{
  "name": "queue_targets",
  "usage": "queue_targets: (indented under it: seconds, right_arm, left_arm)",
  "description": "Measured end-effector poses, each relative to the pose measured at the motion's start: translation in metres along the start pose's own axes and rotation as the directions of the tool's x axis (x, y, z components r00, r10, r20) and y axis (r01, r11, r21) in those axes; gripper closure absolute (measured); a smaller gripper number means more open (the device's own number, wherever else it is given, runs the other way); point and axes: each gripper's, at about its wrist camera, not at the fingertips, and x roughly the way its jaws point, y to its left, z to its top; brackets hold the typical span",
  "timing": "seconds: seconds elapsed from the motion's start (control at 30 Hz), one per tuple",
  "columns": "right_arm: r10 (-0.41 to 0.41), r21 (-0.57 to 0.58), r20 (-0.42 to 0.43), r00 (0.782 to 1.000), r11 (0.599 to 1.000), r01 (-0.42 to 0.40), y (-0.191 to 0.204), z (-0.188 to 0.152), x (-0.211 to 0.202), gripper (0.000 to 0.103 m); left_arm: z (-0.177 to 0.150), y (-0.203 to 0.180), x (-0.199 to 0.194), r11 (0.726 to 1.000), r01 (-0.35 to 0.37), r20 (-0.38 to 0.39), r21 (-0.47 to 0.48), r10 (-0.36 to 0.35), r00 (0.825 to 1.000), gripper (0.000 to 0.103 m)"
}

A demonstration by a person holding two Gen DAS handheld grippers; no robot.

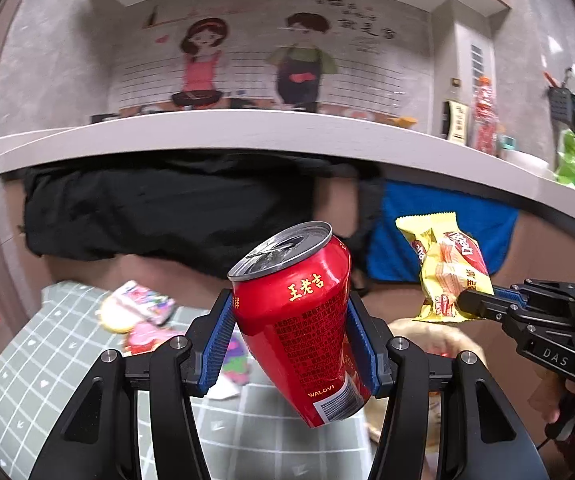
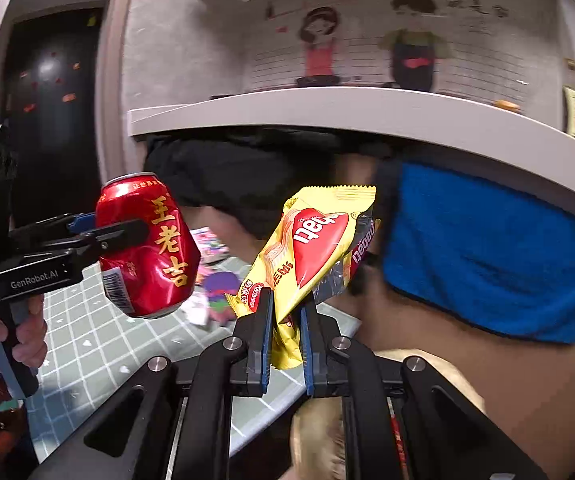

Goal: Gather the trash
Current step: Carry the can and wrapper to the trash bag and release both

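My left gripper point(image 1: 290, 312) is shut on a dented red drink can point(image 1: 299, 320), held tilted in the air above the table; the can also shows in the right wrist view point(image 2: 147, 248). My right gripper point(image 2: 286, 304) is shut on a yellow snack wrapper point(image 2: 315, 248), held up to the right of the can; the wrapper also shows in the left wrist view point(image 1: 447, 268). Below them lie several colourful wrappers point(image 1: 143, 312) on the green checked tablecloth point(image 1: 47, 360).
A white counter point(image 1: 247, 132) runs across the back with bottles and snack bags at its right end. A person in black shorts stands behind the table, with a blue cloth point(image 2: 487, 252) beside them. A tan paper bag point(image 2: 319, 436) sits below my right gripper at the table's edge.
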Motion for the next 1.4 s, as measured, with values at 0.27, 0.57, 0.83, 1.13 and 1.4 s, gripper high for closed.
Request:
queue_targets:
  seconds: [0.27,0.57,0.83,1.13,1.4]
  right_arm:
    - [-0.049,0.047,0.014,0.999,0.998,0.048,-0.04,0.002,-0.033,0.091]
    - [-0.115,0.078,0.008,0.993,0.99,0.114,-0.069,0.001,-0.048,0.091]
    - [-0.138,0.133,-0.046,0.989,0.981,0.142,-0.103,-0.019,-0.04,0.091]
    - [-0.123,0.207,-0.103,0.987,0.968,0.142,-0.132,-0.041,-0.019,0.091]
    - [-0.115,0.24,-0.144,0.983,0.959,0.148,-0.143,-0.057,-0.005,0.089]
  left_arm:
    - [0.012,-0.045,0.018,0.995,0.096,-0.041,0.008,-0.095,0.995,0.048]
    - [0.014,-0.084,0.058,0.98,0.199,-0.105,0.016,-0.196,0.975,0.048]
    - [-0.005,-0.115,0.097,0.968,0.249,-0.184,0.018,-0.242,0.953,0.048]
    - [-0.022,-0.129,0.125,0.963,0.267,-0.245,0.019,-0.255,0.936,0.048]
    - [-0.028,-0.126,0.149,0.948,0.317,-0.286,-0.031,-0.312,0.906,0.048]
